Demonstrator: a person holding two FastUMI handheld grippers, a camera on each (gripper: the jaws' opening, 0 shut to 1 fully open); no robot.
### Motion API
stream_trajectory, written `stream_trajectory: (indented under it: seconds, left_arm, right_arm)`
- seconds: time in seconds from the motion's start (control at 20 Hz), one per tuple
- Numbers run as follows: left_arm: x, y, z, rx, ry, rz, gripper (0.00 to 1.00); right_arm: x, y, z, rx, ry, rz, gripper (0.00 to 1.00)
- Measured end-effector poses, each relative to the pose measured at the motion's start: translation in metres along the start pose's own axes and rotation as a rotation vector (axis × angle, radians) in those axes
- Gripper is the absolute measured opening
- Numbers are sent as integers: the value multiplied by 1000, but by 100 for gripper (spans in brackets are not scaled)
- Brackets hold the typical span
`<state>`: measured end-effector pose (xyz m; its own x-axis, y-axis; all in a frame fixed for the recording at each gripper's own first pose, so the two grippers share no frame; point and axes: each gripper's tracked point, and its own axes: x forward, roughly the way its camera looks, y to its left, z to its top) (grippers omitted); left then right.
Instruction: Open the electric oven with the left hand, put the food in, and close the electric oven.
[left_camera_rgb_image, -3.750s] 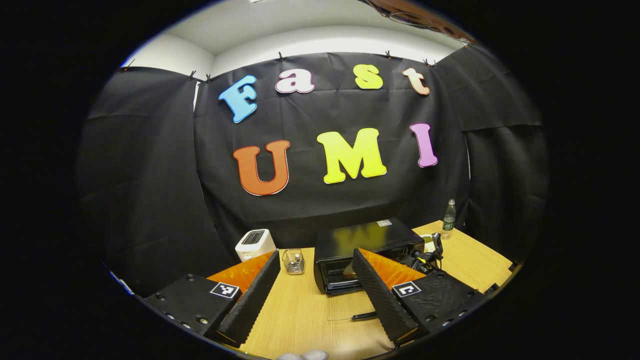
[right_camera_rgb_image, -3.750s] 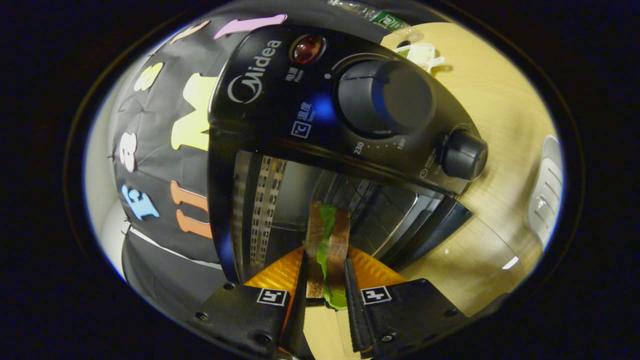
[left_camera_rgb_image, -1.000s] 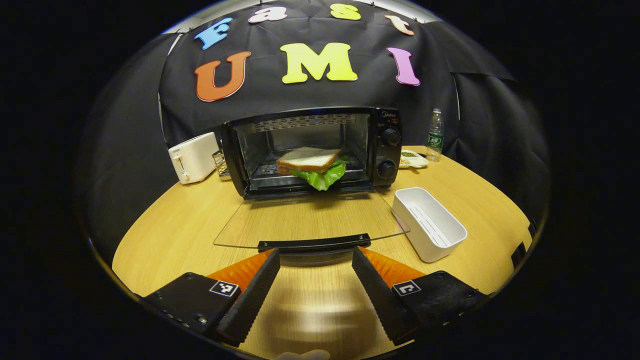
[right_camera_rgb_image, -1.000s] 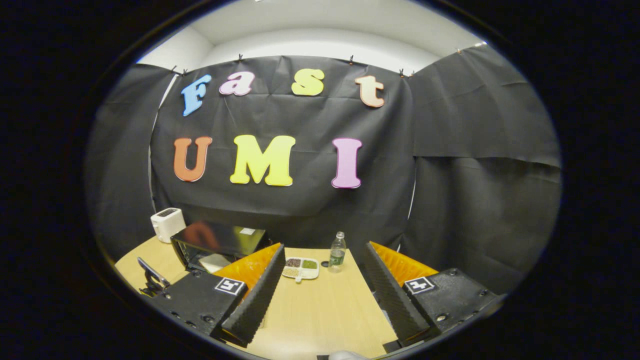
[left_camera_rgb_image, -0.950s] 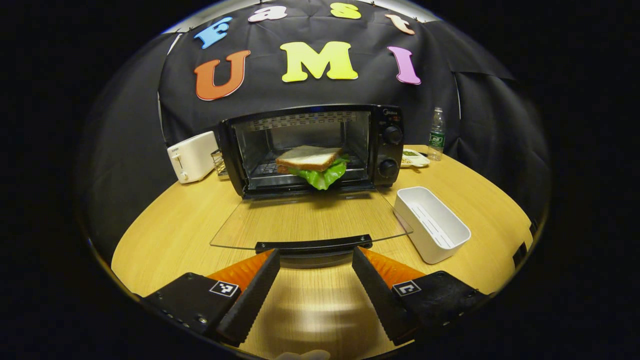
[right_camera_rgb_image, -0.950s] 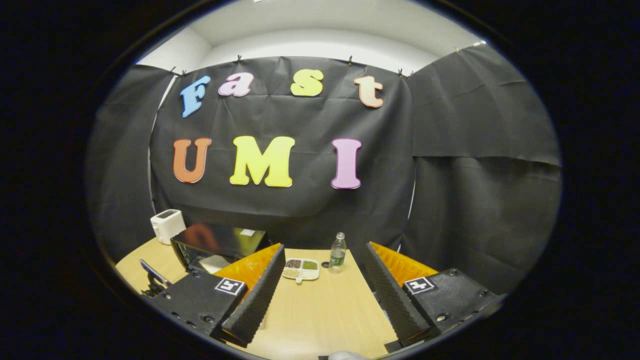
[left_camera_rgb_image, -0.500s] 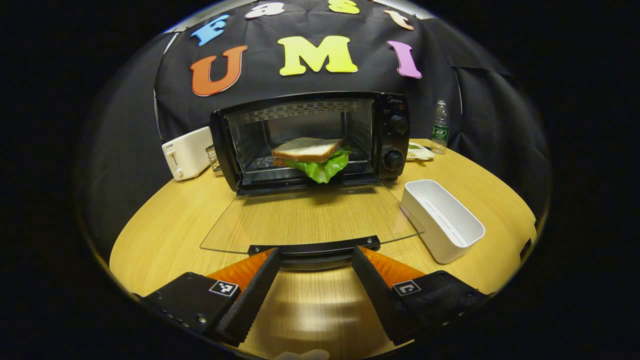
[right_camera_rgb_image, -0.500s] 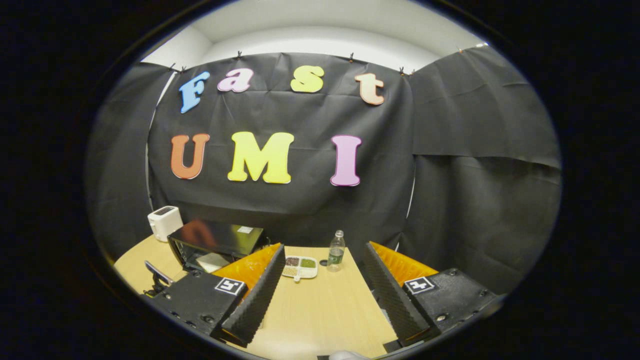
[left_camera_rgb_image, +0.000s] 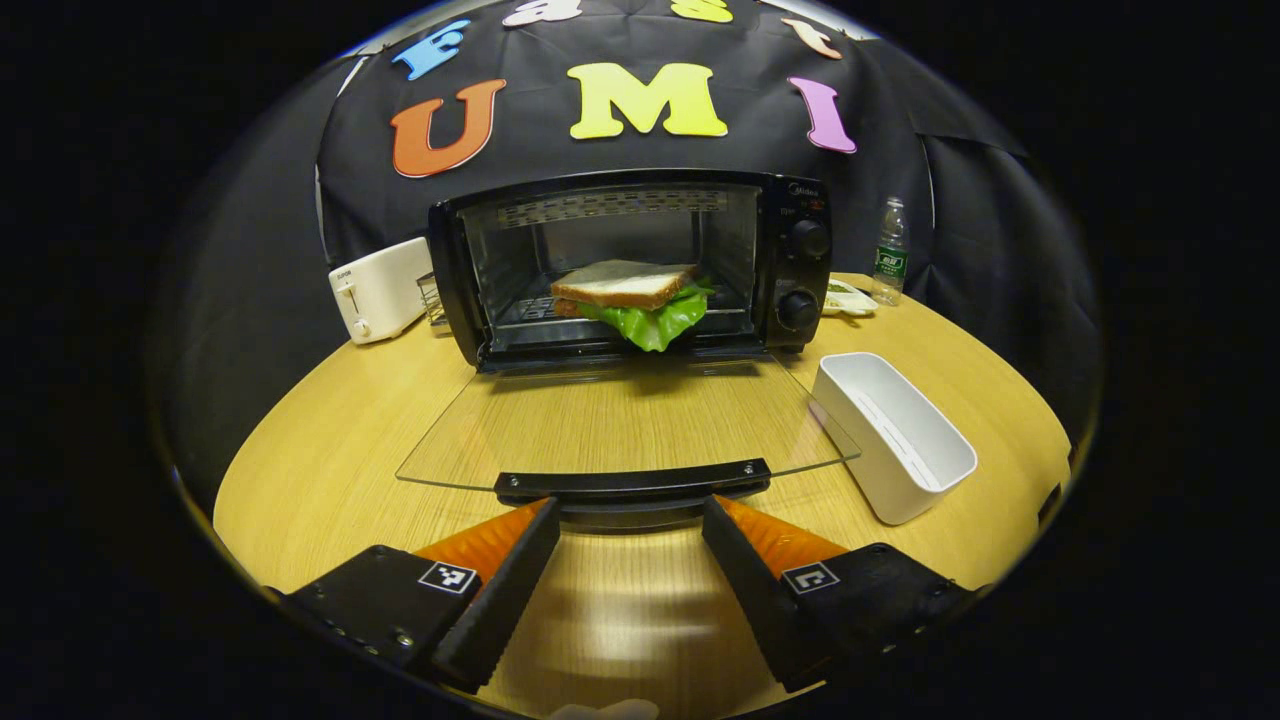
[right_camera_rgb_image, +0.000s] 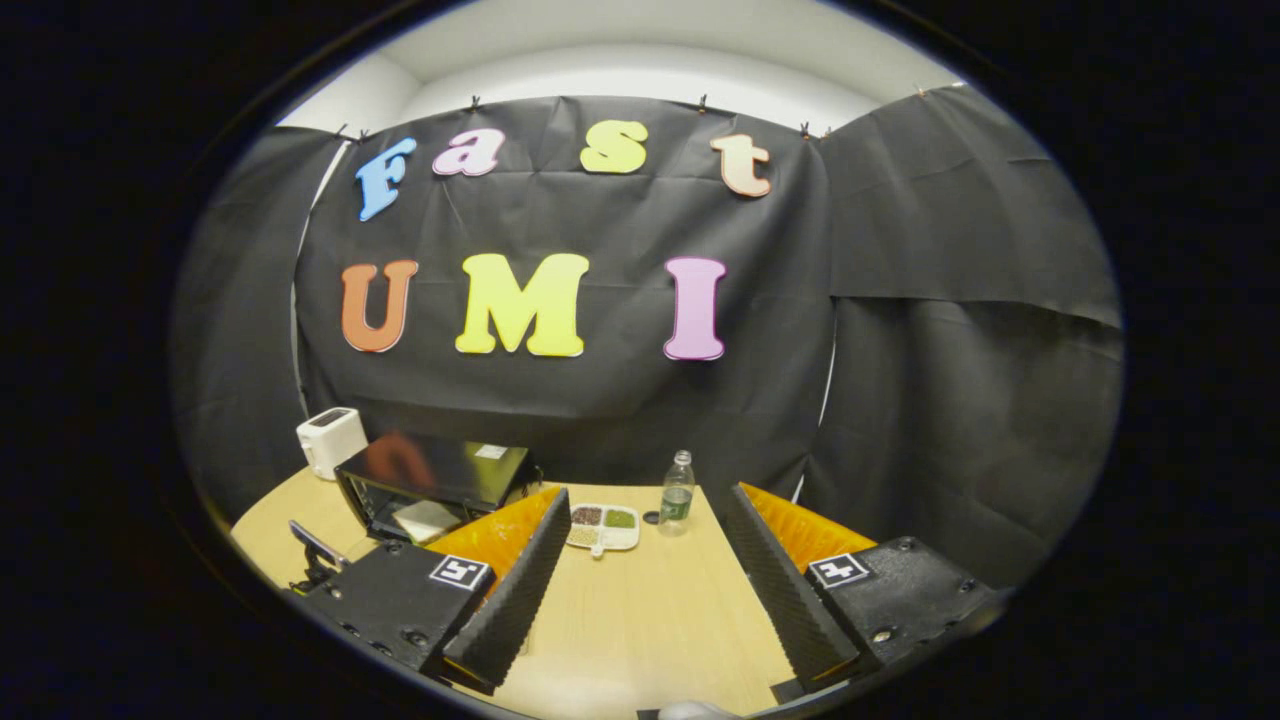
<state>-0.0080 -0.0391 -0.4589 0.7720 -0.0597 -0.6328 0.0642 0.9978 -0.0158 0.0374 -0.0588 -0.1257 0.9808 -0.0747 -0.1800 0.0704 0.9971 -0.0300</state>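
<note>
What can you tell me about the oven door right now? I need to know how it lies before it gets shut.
The oven door is a clear glass panel, folded fully down and lying about flat over the wooden table, whose grain shows through it. It is hinged at the bottom front of the black oven. A dark bar handle runs along its near edge. The left gripper is open, its fingers just short of the handle on either side, with no grip visible.

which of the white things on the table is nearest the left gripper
The empty white rectangular bin, right of the open oven door. The white toaster sits farther back, left of the oven.
</note>
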Motion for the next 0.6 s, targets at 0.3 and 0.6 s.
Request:
stream_trajectory:
  seconds: [0.3, 0.6]
  left_arm:
    - [-15, 1, 25, -1, -20, 3, 95]
    - [-25, 5, 92, 43, -133, -1, 96]
  right_arm:
    - [5, 4, 8, 14, -12, 23, 96]
    - [11, 7, 19, 21, -40, 37, 95]
